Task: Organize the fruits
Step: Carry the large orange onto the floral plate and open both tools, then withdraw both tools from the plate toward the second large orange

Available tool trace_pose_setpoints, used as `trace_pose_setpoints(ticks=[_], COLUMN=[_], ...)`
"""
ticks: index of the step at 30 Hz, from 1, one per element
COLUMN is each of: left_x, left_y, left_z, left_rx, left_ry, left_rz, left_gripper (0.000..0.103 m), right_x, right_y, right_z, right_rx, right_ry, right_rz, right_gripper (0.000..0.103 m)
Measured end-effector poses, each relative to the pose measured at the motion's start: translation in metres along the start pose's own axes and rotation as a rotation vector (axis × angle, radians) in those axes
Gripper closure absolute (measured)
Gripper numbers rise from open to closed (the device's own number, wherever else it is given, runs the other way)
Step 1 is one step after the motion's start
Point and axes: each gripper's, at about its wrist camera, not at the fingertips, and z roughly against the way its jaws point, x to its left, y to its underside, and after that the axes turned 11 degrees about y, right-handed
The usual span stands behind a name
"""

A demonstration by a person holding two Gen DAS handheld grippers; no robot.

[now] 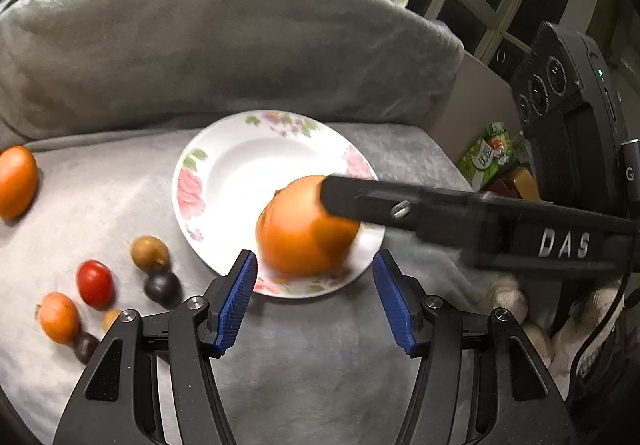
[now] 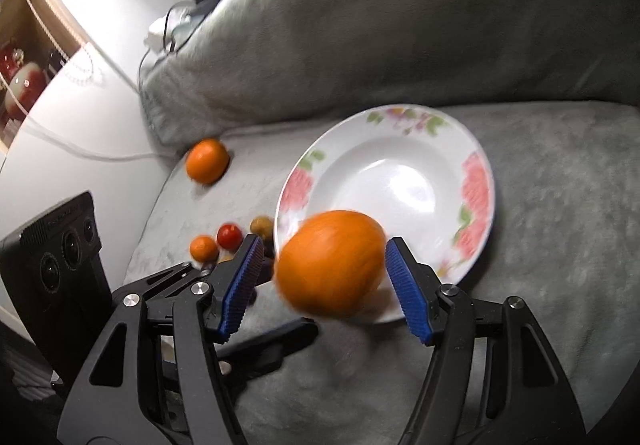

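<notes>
A large orange fruit point(image 2: 330, 263) sits blurred between the jaws of my right gripper point(image 2: 322, 277), over the near rim of the flowered white plate point(image 2: 400, 173). The jaws are spread and a gap shows on both sides of the fruit. In the left wrist view the same fruit point(image 1: 304, 229) lies on the plate point(image 1: 236, 173), with the right gripper's finger point(image 1: 360, 201) against it. My left gripper point(image 1: 314, 297) is open and empty just before the plate. A second orange fruit point(image 1: 16, 181) lies far left, also seen in the right wrist view point(image 2: 207, 160).
Small fruits lie left of the plate: a red tomato point(image 1: 94, 283), a brown one point(image 1: 149, 253), a dark one point(image 1: 162, 287), a small orange one point(image 1: 59, 317). A grey cushion point(image 1: 200, 45) rises behind the grey blanket point(image 1: 320, 365). Boxes point(image 1: 486, 157) stand at the right.
</notes>
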Motion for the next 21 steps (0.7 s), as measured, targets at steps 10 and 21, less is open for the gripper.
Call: trace_pose_setpoints(ticks=[10,21], left_x=[0.008,0.017], left_y=[0.001,0.004], left_z=[0.025,0.051], left_rx=[-0.053,-0.118], left_ry=[-0.040,-0.077], left_rz=[0.000,0.013], left_gripper=[0.043,0.043], right_x=[0.000,0.022], right_y=[-0.011,-0.007], right_z=[0.029,0.037], right_rx=[-0.113,-0.169], right_ry=[0.064,0.138], right_rz=[0.000,0.084], right_gripper=[0.025,0.021])
